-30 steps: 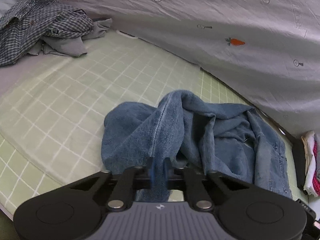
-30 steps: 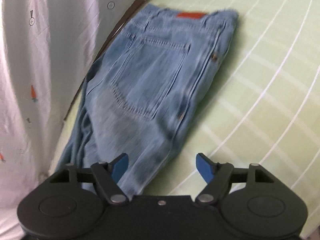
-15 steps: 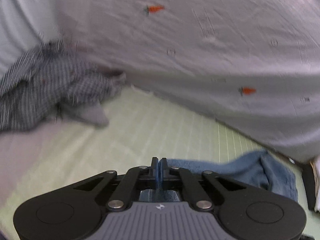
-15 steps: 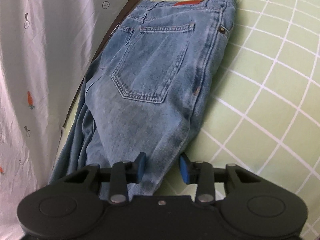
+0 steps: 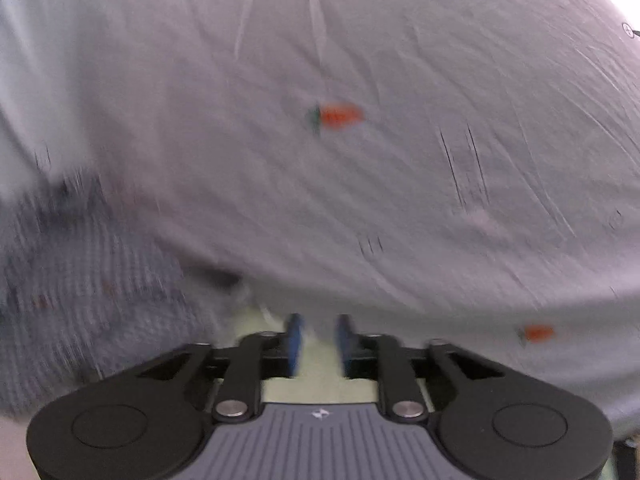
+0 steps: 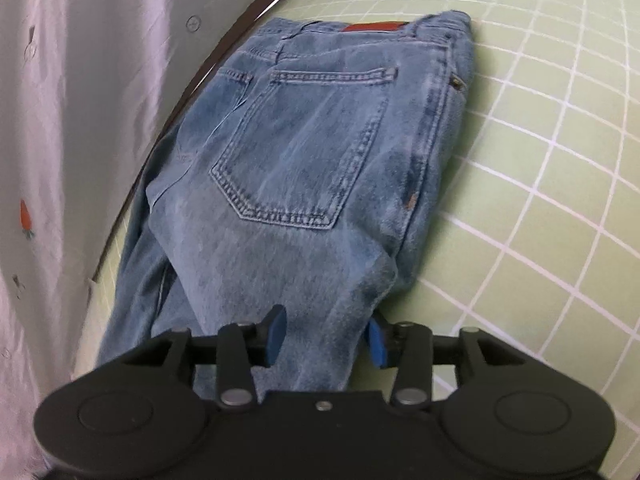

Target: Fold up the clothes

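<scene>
1. Right wrist view: the jeans (image 6: 304,168) lie folded lengthwise on a green mattress cover (image 6: 540,208) printed with a white grid.
2. The waistband, carrying a red-brown patch (image 6: 374,27), is at the far end. One back pocket (image 6: 300,144) faces up.
3. The near, narrower end of the jeans runs down toward the camera and passes between the blue pads of the right claw (image 6: 326,336).
4. State of the right claw: its jaws are opening. Denim lies between the pads. The left pad (image 6: 276,334) sits against the fabric edge; the right pad (image 6: 376,340) is at or just beside the other edge, and contact there cannot be confirmed.
5. The left edge of the jeans lies near a dark strip (image 6: 192,96) that borders the mattress cover. Beyond that strip hangs a pale grey sheet (image 6: 80,80) printed with small carrots.
6. Left wrist view: the frame is motion-blurred. The same kind of pale grey sheet (image 5: 360,160), with an orange carrot print (image 5: 338,115), fills most of the frame.
7. A blue-and-white checked garment (image 5: 80,288) lies bunched at the left edge, against the sheet.
8. State of the left claw (image 5: 318,342): its jaws are opening, the blue pads stand apart, and nothing is between them. Only a strip of green mattress cover shows in the gap.
9. The jeans do not appear in the left wrist view.
</scene>
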`<state>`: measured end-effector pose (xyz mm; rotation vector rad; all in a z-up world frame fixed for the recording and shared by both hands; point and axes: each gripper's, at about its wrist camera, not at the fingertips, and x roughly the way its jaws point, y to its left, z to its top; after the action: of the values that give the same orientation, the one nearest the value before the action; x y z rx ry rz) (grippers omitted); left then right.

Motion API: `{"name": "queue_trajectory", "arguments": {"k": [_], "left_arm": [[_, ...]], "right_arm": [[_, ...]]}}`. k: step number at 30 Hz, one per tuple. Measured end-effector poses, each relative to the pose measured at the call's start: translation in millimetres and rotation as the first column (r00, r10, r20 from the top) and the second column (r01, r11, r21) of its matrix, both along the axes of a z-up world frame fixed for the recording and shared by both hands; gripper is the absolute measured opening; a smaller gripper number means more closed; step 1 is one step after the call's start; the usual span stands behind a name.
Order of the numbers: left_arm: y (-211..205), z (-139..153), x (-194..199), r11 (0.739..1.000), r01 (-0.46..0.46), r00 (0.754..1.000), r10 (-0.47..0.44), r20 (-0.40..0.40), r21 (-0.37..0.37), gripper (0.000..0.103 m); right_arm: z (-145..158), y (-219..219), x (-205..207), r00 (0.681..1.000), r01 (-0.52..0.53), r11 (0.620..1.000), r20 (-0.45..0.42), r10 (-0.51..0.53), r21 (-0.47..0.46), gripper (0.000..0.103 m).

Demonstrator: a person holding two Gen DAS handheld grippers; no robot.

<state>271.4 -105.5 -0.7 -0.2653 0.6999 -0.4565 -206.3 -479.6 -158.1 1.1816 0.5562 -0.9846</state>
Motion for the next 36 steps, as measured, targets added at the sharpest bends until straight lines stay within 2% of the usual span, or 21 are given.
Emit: {"name": "queue_trajectory", "arguments": {"k": [3,5,8,12,14,16,17,18,19,22,23,26,28,29,31,33,36], "left_arm": [[-2,-50,-28,0.997,0.045,0.984,-0.033,-0.172,0.062,0.034],[0,-82,-50,0.996,0.055,0.951,-0.033,-0.307,0.064,0.034],[14,-115,-85,0.999,0.025,0.89,-0.031,-0.456,-0.02,0.041],[13,-142,-116,0.993,-0.001,0.818,-0.067,-0.571,-0.117,0.049],[8,-150,-127,0.989,-0.019,0.8,-0.074,-0.596,-0.148,0.049],[3,-156,-133,0.986,-0.031,0.791,-0.076,-0.606,-0.164,0.048],[2,-155,-134,0.986,-0.035,0.796,-0.072,-0.601,-0.165,0.044],[1,-152,-136,0.986,-0.04,0.802,-0.066,-0.593,-0.164,0.017],[0,-150,-138,0.986,-0.044,0.809,-0.061,-0.585,-0.163,0.007],[-4,-144,-143,0.985,-0.058,0.827,-0.043,-0.56,-0.161,0.005],[0,-133,-145,0.986,-0.071,0.85,-0.019,-0.526,-0.15,0.004],[17,-89,-154,0.987,-0.12,0.919,0.068,-0.389,-0.11,0.003],[26,-52,-163,0.994,-0.111,0.964,0.106,-0.244,-0.006,0.003],[29,-33,-167,0.995,-0.09,0.982,0.097,-0.164,0.052,0.003],[33,-9,-175,0.988,-0.069,0.996,0.076,-0.052,0.136,0.003],[28,2,-179,0.974,-0.027,1.0,0.027,0.004,0.226,0.003],[3,-12,-182,0.947,0.029,0.999,-0.038,0.024,0.319,0.004]], "right_arm": [[0,-3,2,1.0,-0.004,1.0,0.008,0.004,-0.003,0.05],[-1,-9,2,1.0,-0.006,1.0,0.029,0.006,0.004,0.053],[-1,-18,1,0.999,-0.01,0.999,0.052,0.008,0.034,0.055],[-4,-23,-11,0.992,0.009,0.997,0.125,-0.019,0.082,0.055],[-7,-28,-19,0.984,0.036,0.992,0.17,-0.056,0.118,0.055],[-10,-36,-26,0.975,0.058,0.988,0.202,-0.087,0.145,0.055],[-11,-40,-29,0.972,0.063,0.986,0.213,-0.095,0.151,0.055],[-11,-42,-31,0.971,0.06,0.986,0.221,-0.094,0.154,0.055],[-11,-44,-32,0.971,0.052,0.986,0.225,-0.087,0.155,0.054],[-10,-46,-31,0.975,0.018,0.989,0.216,-0.049,0.147,0.05],[-10,-47,-31,0.976,0.006,0.99,0.213,-0.037,0.144,0.049],[-8,-47,-31,0.978,-0.02,0.991,0.207,-0.008,0.135,0.048],[-6,-46,-33,0.981,-0.043,0.992,0.193,0.019,0.12,0.048],[-4,-45,-33,0.982,-0.063,0.992,0.181,0.043,0.106,0.048],[-3,-41,-31,0.983,-0.101,0.991,0.165,0.085,0.088,0.049],[-3,-37,-32,0.981,-0.119,0.989,0.165,0.104,0.083,0.048],[-3,-36,-34,0.979,-0.124,0.989,0.17,0.109,0.084,0.048]]}}
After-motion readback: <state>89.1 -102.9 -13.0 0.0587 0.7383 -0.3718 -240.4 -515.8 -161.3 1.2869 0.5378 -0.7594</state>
